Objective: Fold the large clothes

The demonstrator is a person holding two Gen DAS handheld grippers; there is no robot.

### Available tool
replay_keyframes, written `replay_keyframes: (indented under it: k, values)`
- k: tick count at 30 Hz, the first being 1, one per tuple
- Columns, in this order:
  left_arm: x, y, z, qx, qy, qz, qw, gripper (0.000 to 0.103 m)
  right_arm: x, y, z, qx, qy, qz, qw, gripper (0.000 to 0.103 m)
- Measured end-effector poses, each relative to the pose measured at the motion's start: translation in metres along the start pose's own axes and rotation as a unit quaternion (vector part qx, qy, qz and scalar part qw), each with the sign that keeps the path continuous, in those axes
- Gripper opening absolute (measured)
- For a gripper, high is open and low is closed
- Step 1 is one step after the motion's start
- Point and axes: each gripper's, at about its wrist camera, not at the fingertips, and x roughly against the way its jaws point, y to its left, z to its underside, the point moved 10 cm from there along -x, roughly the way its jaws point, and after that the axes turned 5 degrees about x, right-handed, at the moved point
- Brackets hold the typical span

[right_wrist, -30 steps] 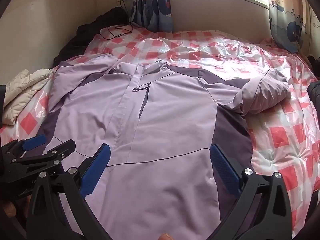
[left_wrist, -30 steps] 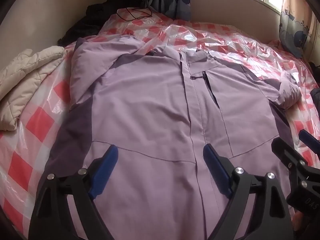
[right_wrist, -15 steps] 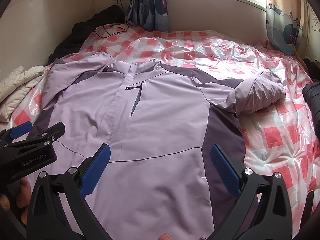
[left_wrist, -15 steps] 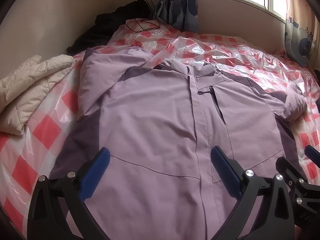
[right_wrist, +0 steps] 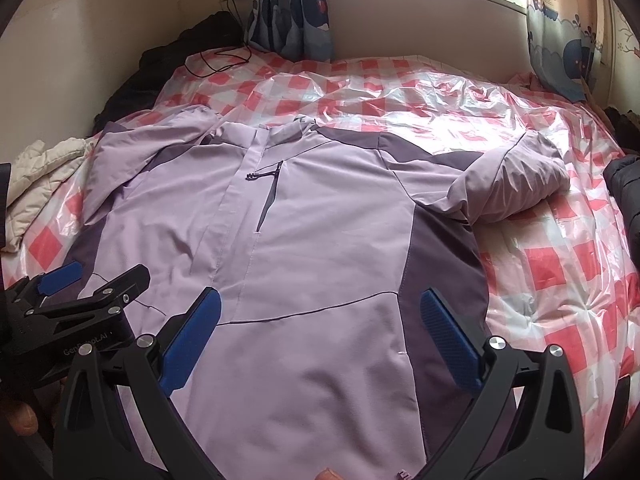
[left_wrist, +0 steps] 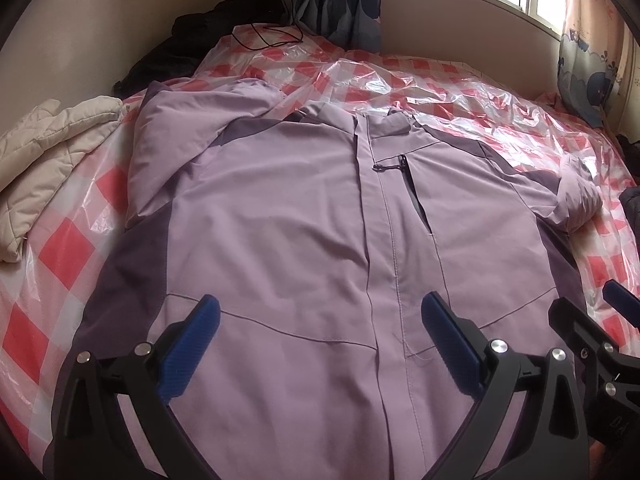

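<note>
Lilac jacket (left_wrist: 304,240) is laid flat, front up, across the bed (left_wrist: 460,92), collar toward the window end, hem toward the person. Zip placket runs roughly down the middle, so the garment looks squared up as a fold baseline. Left sleeve (left_wrist: 180,144) lies doubled alongside the body; right sleeve (right_wrist: 516,176) is bunched up off the right shoulder, not yet brought in. The checked bed cover sits under clear plastic, probably to keep the fabric sliding freely. Left hand-held gripper (left_wrist: 320,340): jaws spread wide, nothing between the pads, poised above the lower front panel. They went from partly to fully spread in the last second, with no cloth between them at any point. Right hand-held gripper (right_wrist: 320,336): also wide apart and empty, over the lower right panel near the dark side inset. Both sit side by side at the hem end, angled down, which reads as a staging pose before picking grab points. My guess: fold not started; the sleeves or side edges go first. Cream quilted item (left_wrist: 52,160) and dark clothes (left_wrist: 224,16) lie at the edges, clear of the work area.
</note>
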Motion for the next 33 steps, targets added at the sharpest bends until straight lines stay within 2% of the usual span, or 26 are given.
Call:
replay_keyframes:
  k: [5, 10, 25, 33]
  values:
    - [-0.0005, 0.0023, -0.0007, -0.001, -0.003, -0.015, 0.9999, 0.096, 0.0006, -0.0019, 0.0, -0.002, -0.001, 0.001, 1.0, 0.097]
    - [-0.0012, -0.0041, 0.0014, -0.011, 0.002, 0.0, 0.9999, 0.096, 0.0009, -0.003, -0.0009, 0.001, -0.002, 0.003, 1.0, 0.097]
    - [-0.0007, 0.0008, -0.0004, -0.018, -0.008, -0.027, 0.9995, 0.096, -0.0016, 0.0031, 0.0022, 0.001, 0.005, -0.001, 1.0, 0.097]
    - [-0.0013, 0.0024, -0.0007, -0.017, -0.005, -0.027, 0.9995, 0.096, -0.0045, 0.0038, 0.004, -0.001, 0.01, -0.007, 1.0, 0.097]
